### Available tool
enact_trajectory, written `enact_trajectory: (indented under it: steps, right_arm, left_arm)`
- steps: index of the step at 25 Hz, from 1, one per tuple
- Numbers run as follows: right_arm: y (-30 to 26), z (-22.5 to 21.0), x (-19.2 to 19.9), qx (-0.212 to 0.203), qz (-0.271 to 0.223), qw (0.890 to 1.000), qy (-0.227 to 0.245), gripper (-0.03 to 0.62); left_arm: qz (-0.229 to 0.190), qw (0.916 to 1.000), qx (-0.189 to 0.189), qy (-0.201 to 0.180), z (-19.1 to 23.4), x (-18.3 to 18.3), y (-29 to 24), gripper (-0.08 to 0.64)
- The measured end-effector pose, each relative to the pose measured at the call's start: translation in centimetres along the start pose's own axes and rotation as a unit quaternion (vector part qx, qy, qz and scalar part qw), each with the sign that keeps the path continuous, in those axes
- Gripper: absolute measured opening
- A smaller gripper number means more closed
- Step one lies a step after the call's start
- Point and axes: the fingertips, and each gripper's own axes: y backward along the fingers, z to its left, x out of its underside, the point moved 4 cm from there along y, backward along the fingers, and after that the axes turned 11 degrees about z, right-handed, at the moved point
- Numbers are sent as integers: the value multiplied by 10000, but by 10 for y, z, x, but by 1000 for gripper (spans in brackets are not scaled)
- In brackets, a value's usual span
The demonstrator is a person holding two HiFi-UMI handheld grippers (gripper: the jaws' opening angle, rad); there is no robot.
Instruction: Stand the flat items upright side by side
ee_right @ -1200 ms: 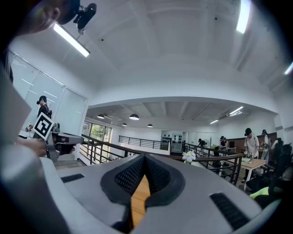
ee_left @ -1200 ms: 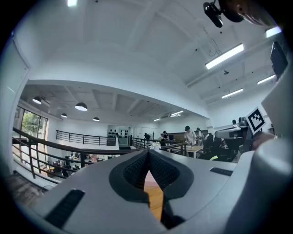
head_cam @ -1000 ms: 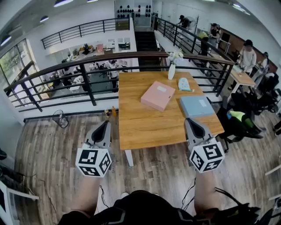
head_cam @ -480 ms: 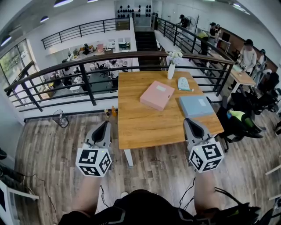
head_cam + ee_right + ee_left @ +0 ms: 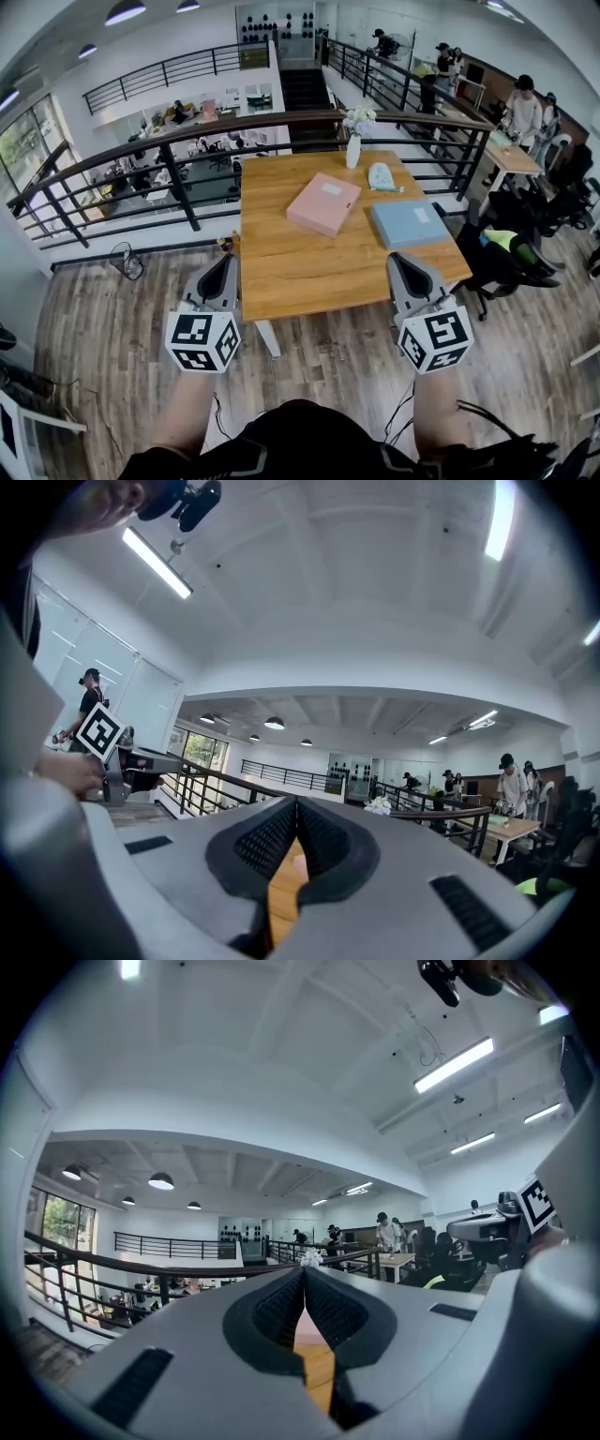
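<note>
Head view: the left claw [image 5: 223,267] and right claw [image 5: 403,262] hover short of the surface [image 5: 300,277], where the pink box [image 5: 323,203] and blue box [image 5: 409,222] lie flat and apart; I judge both claws should spread before reaching in to tip a box up by its edge. Left gripper view: the jaws are pressed together on nothing and hide nearly all the surface. Right gripper view: likewise, with only a sliver of wood showing.

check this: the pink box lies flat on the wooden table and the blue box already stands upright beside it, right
Not quite: the blue box also lies flat on the wooden table, beside the pink box. The head view shows it.
</note>
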Motion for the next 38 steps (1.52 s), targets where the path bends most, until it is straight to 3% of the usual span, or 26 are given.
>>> enact_trajectory:
  steps: [4,11,17,23,33,38]
  right_arm:
    - [7,-24,10,-16,11,9999,-112,17]
    - [19,-67,25,-51,-41,9998,-177,17]
    - [1,-89,41,-182,28,9990,-396,17]
    - [-34,-100,43,-87,76,9991,-412,17]
    - [-123,-108,21,93,224,9993,-297,17]
    - [-172,-104,17,108,438,9985,-312,17]
  left_arm:
    - [43,9999,132,-53,-26,-4,-14,29]
    - [-42,10000,-8,67,-65,-3,-29,29]
    - [24,9999,-94,-43,-73,-4,-48,29]
    - [-26,10000,77,18,-58,-3,-87,29]
    - [-186,9989,433,-34,0,-23,-168,29]
    - [-92,9986,508,123,32,-23,-203,29]
